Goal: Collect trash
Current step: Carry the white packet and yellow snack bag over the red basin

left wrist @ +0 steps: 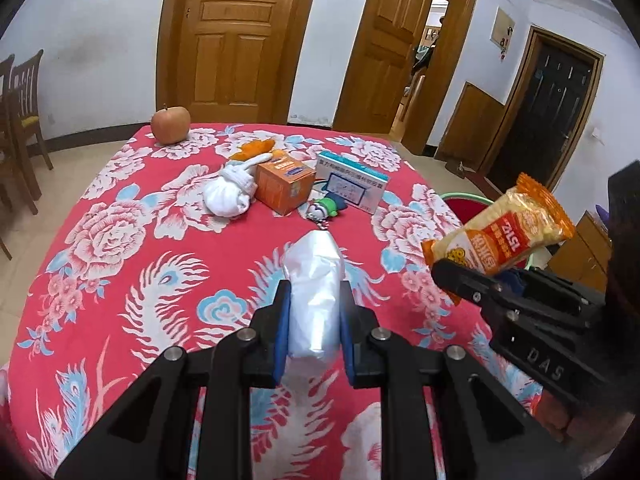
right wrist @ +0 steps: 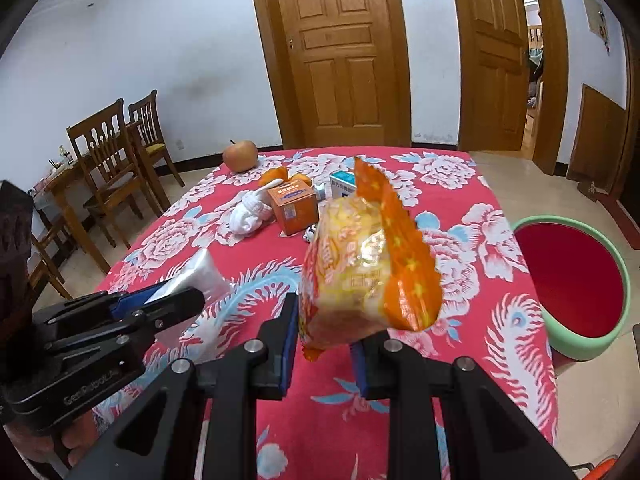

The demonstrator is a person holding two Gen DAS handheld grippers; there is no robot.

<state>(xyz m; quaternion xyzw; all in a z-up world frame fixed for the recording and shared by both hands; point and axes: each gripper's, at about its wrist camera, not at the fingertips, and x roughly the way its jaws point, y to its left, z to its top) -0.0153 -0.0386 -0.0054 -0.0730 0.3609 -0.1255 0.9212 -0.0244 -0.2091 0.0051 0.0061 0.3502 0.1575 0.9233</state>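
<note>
The left tool (left wrist: 312, 312) is clamped on a rolled white plastic bag (left wrist: 314, 280) whose long axis runs straight out along its fingers, and the right tool (right wrist: 326, 336) pinches the lower end of an orange snack wrapper (right wrist: 360, 264) standing upright above the floral surface (right wrist: 460, 240). The red, green-rimmed bin (right wrist: 576, 280) sits on the floor off the surface's right edge, nearer the right tool. Only the right view shows its open mouth; the left view catches just a sliver behind the wrapper.

The worktop (left wrist: 132, 264), covered in a red floral cloth, carries a round reddish apple (left wrist: 170, 124) at its far corner, a knotted white cloth bundle (left wrist: 229, 196) touching an orange cardboard box (left wrist: 283, 187), a blue-and-white flat carton (left wrist: 352, 182) and a small green-capped figurine (left wrist: 325, 209).
</note>
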